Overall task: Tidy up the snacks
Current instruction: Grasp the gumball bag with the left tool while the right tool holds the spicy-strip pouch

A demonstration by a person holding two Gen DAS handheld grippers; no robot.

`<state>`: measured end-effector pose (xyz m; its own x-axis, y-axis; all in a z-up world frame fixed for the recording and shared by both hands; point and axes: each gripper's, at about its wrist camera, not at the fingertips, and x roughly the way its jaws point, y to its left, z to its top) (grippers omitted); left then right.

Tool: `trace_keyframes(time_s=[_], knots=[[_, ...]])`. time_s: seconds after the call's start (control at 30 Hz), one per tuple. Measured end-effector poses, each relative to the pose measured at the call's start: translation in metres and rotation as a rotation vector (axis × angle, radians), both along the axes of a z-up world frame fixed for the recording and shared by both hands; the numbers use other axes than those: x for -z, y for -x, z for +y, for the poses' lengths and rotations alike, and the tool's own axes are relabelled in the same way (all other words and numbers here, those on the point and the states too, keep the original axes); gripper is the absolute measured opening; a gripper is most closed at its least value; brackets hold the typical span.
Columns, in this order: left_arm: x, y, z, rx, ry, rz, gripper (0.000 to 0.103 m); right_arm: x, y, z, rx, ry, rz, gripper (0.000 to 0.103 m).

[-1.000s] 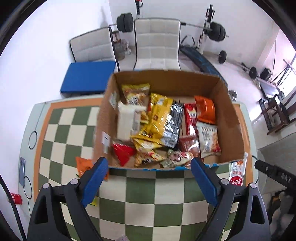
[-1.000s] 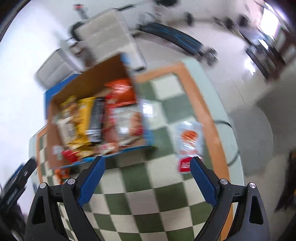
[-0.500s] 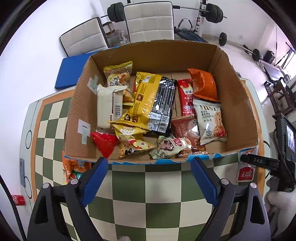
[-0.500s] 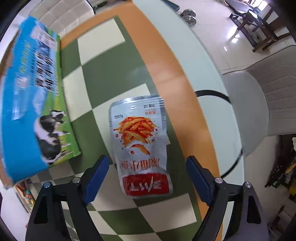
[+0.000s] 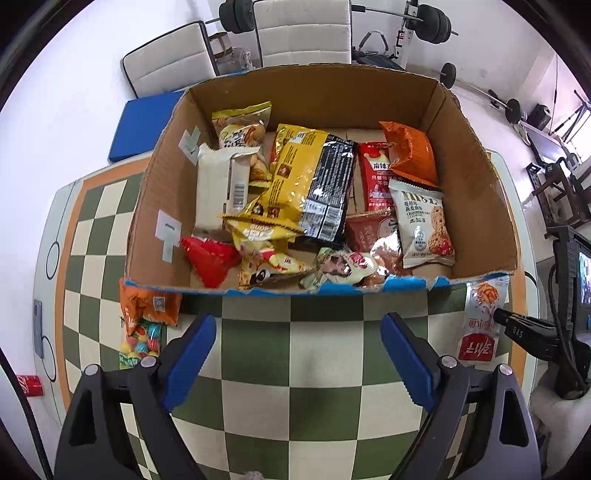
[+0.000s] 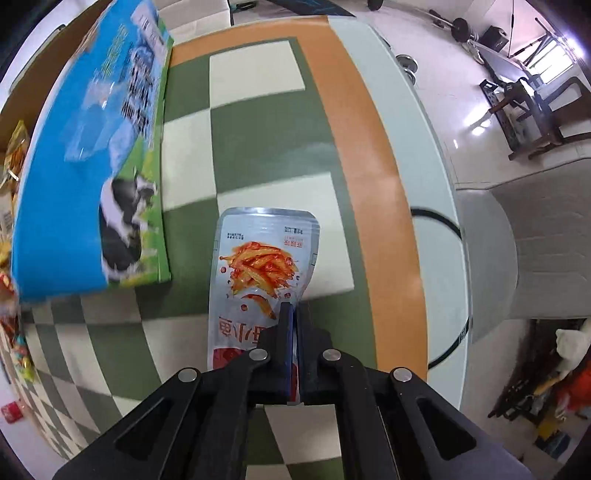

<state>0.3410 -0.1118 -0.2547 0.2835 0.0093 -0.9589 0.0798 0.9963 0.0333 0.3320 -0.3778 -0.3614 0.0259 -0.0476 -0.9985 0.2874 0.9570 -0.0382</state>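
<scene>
One open brown cardboard box (image 5: pixel 476 206) stands on one green-and-cream chequered bench (image 5: pixel 325 343). Inside it about eleven snack packets show, some partly hidden, so the exact number cannot be told: among them one large yellow-and-black bag (image 5: pixel 310 184), one white wrapped bar (image 5: pixel 218 188), one orange pouch (image 5: pixel 410 151) and one white oat-biscuit packet (image 5: pixel 421 221). Three packets lie outside the box: one silver-white pouch printed with red strips (image 6: pixel 262 266), one orange packet (image 5: pixel 151 302) and one bag of coloured sweets (image 5: pixel 142 341). Two black grippers with blue pads appear, a left gripper (image 5: pixel 295 358) and a right gripper (image 6: pixel 293 314). Two white padded chairs (image 5: pixel 303 33) stand beyond the bench.
</scene>
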Motion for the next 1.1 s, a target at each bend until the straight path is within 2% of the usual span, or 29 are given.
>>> trace_keyframes(time_s=[0.07, 0.13, 0.17, 0.23, 0.27, 0.3, 0.4, 0.47, 0.5, 0.6, 0.63, 0.8, 0.83, 0.9, 0.93, 1.1], knots=[[-0.001, 0.004, 0.006, -0.007, 0.004, 0.001, 0.092, -0.001, 0.005, -0.003, 0.023, -0.030, -0.006, 0.003], [0.000, 0.008, 0.011, -0.020, 0.008, 0.008, 0.092, -0.004, 0.010, -0.012, 0.100, -0.104, -0.012, 0.005], [0.000, 0.009, 0.013, -0.024, 0.010, 0.011, 0.092, -0.004, 0.011, -0.015, 0.132, -0.117, -0.010, 0.010], [0.002, 0.011, 0.017, -0.032, 0.014, 0.021, 0.092, -0.003, 0.008, -0.017, 0.150, -0.111, -0.007, 0.044], [0.002, 0.013, 0.018, -0.034, 0.016, 0.025, 0.092, -0.002, 0.005, -0.019, 0.147, -0.105, -0.004, 0.071], [0.002, 0.014, 0.020, -0.037, 0.016, 0.027, 0.092, -0.001, 0.002, -0.017, 0.138, -0.110, -0.005, 0.076], [0.002, 0.017, 0.025, -0.047, 0.010, 0.023, 0.092, 0.006, -0.007, -0.008, 0.121, -0.116, 0.026, 0.076], [0.002, 0.018, 0.029, -0.054, 0.009, 0.026, 0.092, 0.021, -0.010, 0.006, 0.060, -0.032, 0.116, 0.075], [0.003, 0.018, 0.031, -0.058, 0.008, 0.025, 0.092, 0.023, -0.012, 0.012, 0.049, -0.040, 0.091, 0.075], [0.005, 0.021, 0.038, -0.075, 0.013, 0.028, 0.092, 0.012, -0.011, 0.026, -0.008, -0.011, 0.050, 0.046], [0.007, 0.022, 0.040, -0.081, 0.017, 0.034, 0.092, 0.009, -0.008, 0.033, -0.032, 0.012, 0.051, 0.039], [0.011, 0.030, 0.053, -0.096, 0.015, 0.046, 0.092, -0.001, 0.013, 0.053, -0.137, 0.011, 0.032, 0.030], [0.013, 0.032, 0.057, -0.099, 0.014, 0.049, 0.092, -0.004, 0.020, 0.057, -0.145, 0.000, 0.027, 0.017], [0.016, 0.037, 0.066, -0.104, 0.005, 0.057, 0.092, -0.012, 0.032, 0.066, -0.171, 0.003, 0.007, 0.009], [0.018, 0.039, 0.072, -0.110, 0.001, 0.063, 0.092, -0.015, 0.039, 0.069, -0.172, -0.005, -0.001, 0.001], [0.032, 0.051, 0.108, -0.167, -0.016, 0.102, 0.092, -0.021, 0.052, 0.088, -0.165, -0.108, -0.005, 0.001]])
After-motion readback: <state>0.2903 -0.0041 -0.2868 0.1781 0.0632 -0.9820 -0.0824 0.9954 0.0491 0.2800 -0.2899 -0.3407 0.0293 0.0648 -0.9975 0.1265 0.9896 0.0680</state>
